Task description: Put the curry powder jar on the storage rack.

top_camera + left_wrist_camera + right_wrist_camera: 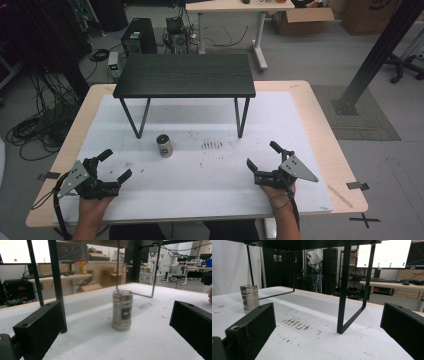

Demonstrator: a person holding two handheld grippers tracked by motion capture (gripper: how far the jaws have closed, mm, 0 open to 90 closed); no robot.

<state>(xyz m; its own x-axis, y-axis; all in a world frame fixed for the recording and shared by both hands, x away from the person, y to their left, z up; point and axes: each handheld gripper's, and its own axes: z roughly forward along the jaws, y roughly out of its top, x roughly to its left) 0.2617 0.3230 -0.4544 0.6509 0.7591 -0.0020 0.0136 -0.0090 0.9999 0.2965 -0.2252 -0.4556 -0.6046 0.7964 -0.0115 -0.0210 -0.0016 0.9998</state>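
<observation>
Tipping is the main risk: the steel shaker [164, 145] stands upright on the white mat [210, 190], tall and narrow, so a jaw that meets it off-centre or high up would likely knock it over and send it rolling. It sits just in front of the black shelf's [185, 75] left legs, at about 1 o'clock from the left gripper [114, 165], whose 2 jaws are spread wide and hold nothing. The right gripper [261, 155], equally spread and empty, lies well apart at 3 o'clock. Open mat separates the left gripper from the shaker; behind it, the shelf leg [56, 277] leaves little room for overshoot.
</observation>
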